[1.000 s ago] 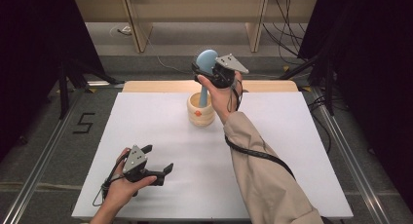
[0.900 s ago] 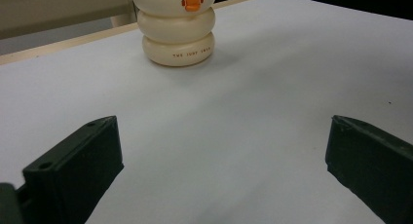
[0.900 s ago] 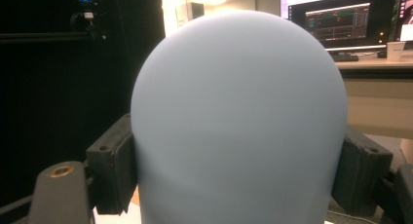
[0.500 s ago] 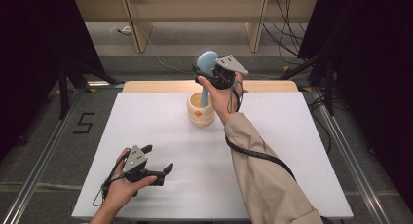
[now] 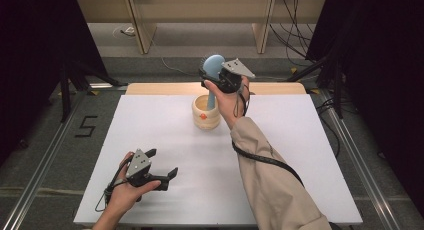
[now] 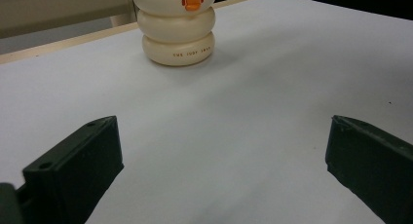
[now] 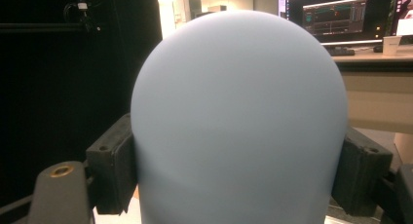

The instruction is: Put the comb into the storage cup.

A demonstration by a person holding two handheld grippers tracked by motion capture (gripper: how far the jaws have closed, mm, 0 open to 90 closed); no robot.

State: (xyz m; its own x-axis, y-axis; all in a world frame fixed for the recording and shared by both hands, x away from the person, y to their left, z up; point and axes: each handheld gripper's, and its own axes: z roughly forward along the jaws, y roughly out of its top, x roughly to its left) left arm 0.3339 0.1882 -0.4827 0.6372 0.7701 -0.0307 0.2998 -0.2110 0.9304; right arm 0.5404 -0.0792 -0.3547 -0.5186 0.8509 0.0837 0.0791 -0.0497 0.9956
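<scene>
The right gripper (image 5: pixel 216 79) clamps the head of a pale blue hairbrush (image 5: pixel 213 66), its handle dipping into the cream ringed holder (image 5: pixel 206 111) at the far middle of the tabletop (image 5: pixel 300 155). The brush looks light, stiff and smooth, best gripped across the head. Small print on the holder is too fine to read. The left gripper (image 5: pixel 161 165) rests wide open and empty.

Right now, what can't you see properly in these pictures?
- Lower end of the light-blue plastic hairbrush: in the high view it drops behind the rim of the cream ringed ceramic cup.
- Brush bristles: in the right gripper view the smooth brush back faces the camera, clamped in the right claw.
- Small lettering on the cup: too tiny in the left gripper view.
- Cup top: cut off by that view's upper edge.
</scene>
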